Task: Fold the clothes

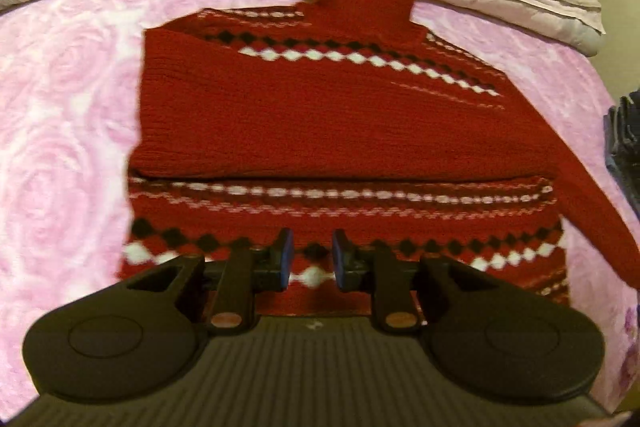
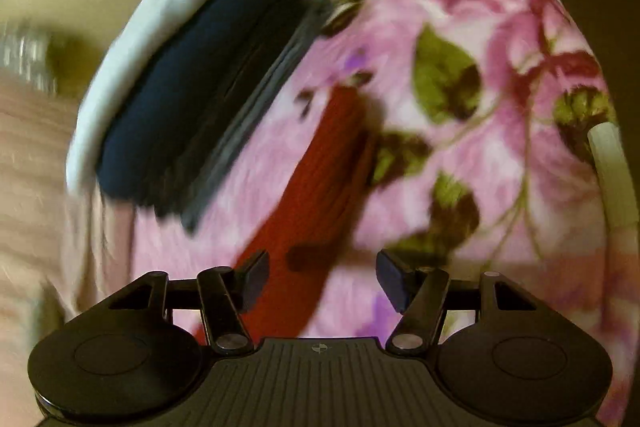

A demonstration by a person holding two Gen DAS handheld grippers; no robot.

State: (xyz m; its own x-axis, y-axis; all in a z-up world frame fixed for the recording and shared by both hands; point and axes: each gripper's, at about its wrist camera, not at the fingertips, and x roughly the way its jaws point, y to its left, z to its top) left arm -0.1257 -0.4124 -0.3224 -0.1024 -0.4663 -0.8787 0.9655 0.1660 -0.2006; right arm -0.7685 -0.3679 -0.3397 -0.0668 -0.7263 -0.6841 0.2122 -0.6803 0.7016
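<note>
Red knit sweater (image 1: 320,123) folded on pink blanket (image 1: 72,107); both hand-held grippers parted, empty.

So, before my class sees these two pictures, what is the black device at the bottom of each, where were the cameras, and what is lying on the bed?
Each black device is a hand-held two-finger gripper with a camera mounted on it that looks forward along its fingers. One picture comes from the left gripper, the other from the right gripper. Both grippers are open and hold nothing. On a pink floral blanket lies a partly folded red patterned sweater. The right view shows one red sleeve stretched out, and beside it a stack of folded clothes, blurred.
</note>
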